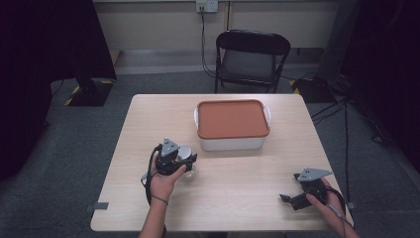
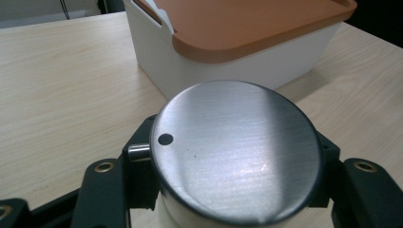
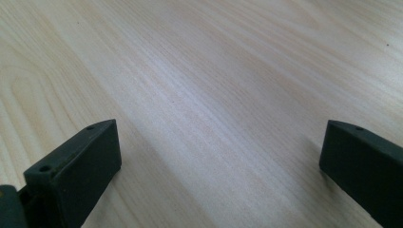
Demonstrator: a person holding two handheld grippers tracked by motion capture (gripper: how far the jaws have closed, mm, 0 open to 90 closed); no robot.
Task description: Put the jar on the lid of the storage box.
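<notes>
Item 1, left gripper (image 1: pixel 184 159): held in the person's left hand (image 1: pixel 166 179) over the table's near-left quarter, jaws pointing toward about 2 o'clock. In the left gripper view its two black jaws press on either side of a round container with a brushed-metal lid (image 2: pixel 236 152); the grip is closed on it.

Item 2, metal-lidded container (image 1: pixel 186 153): round and silver-topped; a small dark dot sits near the lid's rim at about 9 o'clock in the left gripper view. The body below the lid looks pale; whether its base touches the table cannot be told. It lies just beside the white box, at about 7 o'clock from it in the high view.

Item 3, white box (image 1: pixel 231 144): rectangular, with side handles and a terracotta-orange lid (image 1: pixel 233 118) seated on top. It stands on the table's far half, a little right of centre.

Item 4, right gripper (image 1: pixel 288 198): held in the person's right hand (image 1: pixel 324 201) near the table's near-right corner, at about 5 o'clock from the box and well apart from it, pointing toward 9 o'clock. Its jaws stand wide apart, with bare wood between them and nothing held.

Item 5, table (image 1: pixel 237 198): light wood grain, square-edged.

Item 6, folding chair (image 1: pixel 251 59): black, beyond the table's far edge at 12 o'clock.
</notes>
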